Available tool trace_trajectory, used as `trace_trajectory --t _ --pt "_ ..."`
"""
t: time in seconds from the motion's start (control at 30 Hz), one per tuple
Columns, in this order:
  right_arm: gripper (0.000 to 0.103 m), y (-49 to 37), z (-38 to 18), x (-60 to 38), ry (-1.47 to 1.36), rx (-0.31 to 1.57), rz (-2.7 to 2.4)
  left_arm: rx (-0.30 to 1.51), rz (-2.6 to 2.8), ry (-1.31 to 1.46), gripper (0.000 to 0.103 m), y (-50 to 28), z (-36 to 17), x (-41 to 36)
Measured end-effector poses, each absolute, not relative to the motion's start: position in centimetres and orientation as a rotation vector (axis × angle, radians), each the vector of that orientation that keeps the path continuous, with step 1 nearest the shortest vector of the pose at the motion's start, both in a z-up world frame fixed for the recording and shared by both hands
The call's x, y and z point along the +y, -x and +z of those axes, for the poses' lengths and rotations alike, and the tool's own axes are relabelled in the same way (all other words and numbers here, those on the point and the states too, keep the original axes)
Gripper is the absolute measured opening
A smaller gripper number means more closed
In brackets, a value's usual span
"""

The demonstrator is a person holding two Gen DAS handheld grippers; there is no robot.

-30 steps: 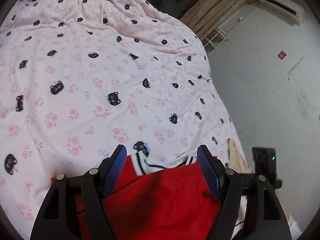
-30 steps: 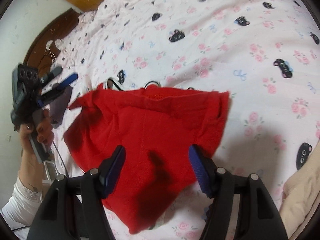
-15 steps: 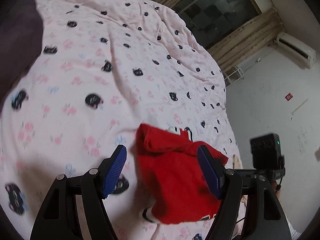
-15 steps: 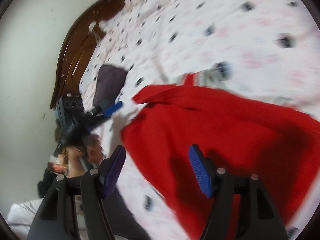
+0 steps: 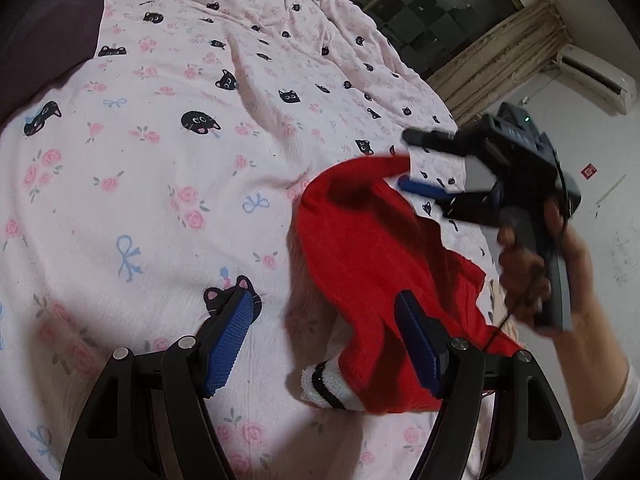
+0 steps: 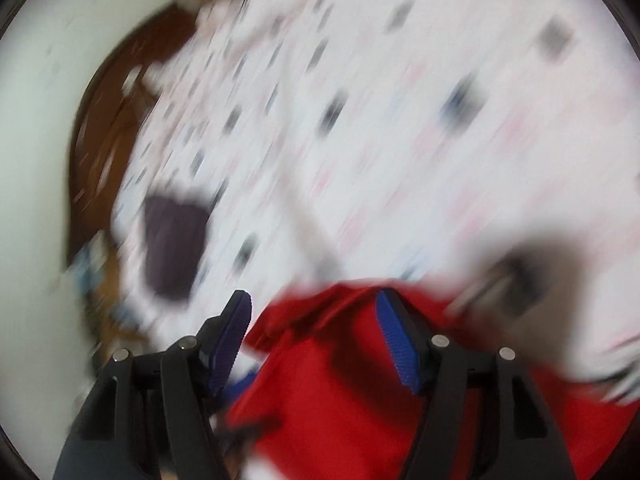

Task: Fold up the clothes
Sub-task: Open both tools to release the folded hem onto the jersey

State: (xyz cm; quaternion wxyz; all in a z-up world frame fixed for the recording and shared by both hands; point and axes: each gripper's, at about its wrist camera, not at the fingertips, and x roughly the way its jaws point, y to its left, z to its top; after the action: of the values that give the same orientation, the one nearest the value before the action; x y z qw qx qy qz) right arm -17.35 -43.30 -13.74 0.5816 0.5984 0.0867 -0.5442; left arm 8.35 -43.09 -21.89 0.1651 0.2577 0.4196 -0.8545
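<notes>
A dark cloth (image 5: 44,32) lies at the far left of the bed (image 5: 160,168). The left claw (image 5: 324,344) hovers with its fingers apart, empty, just above the sheet. To its right the red sweater (image 5: 360,248) lies bunched on the bed, one striped cuff (image 5: 324,384) nearest. It looks like a soft, light knit that will sag and stretch, so hems or shoulder seams seem the best hold. Farthest right, the right claw (image 5: 420,164) has its fingers spread, with a red edge between them.

Red knitted sweater (image 5: 360,248), crumpled, lying on the pink bed sheet (image 5: 160,160). White cuff with black stripes (image 5: 326,384) at the near end. Far corner lifted off the bed.
</notes>
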Motion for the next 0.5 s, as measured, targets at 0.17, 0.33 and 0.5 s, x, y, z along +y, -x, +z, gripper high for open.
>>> trace_trajectory --t 0.17,0.33,0.5 --pt "0.068 21.2 -11.1 -41.0 -1.361 0.041 -1.317 1.151 -2.444 -0.738 0.068 -8.1 -22.3 -42.5" --pt "0.068 20.7 -10.8 -38.3 -1.366 0.101 -1.264 1.16 -2.448 -0.722 0.068 -8.1 -22.2 -42.9" --pt "0.068 21.7 -10.9 -31.7 -1.37 0.167 -1.293 1.174 -2.444 -0.728 0.068 -8.5 -22.0 -42.9"
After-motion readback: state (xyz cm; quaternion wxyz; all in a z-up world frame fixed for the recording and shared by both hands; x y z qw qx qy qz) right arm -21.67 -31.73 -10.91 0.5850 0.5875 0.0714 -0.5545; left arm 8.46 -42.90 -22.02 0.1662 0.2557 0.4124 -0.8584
